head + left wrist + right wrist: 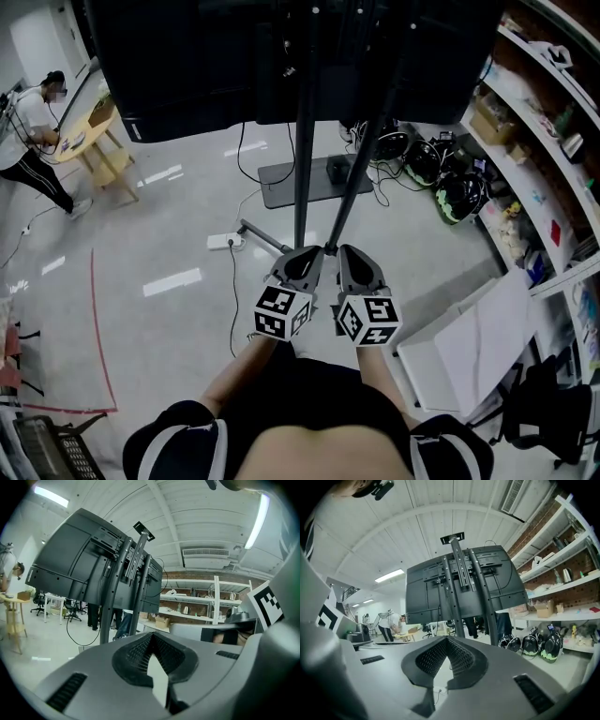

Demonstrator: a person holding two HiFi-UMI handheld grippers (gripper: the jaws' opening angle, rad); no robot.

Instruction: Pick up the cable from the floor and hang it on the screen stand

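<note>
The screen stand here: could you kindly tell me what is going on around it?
A person holds the left tongs and right tongs side by side, facing the screen stand. Both are shut and empty. A black cable lies on the floor beside a white power strip, not yet picked up.

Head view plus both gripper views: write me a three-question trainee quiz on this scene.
1. True or false: the left gripper and the right gripper are both shut and empty.
2. The white power strip lies: A on a shelf; B on the floor left of the stand base; C on the wooden table.
3. What does the black cable by the power strip rest on?
Key: 1 true; 2 B; 3 the floor.
</note>
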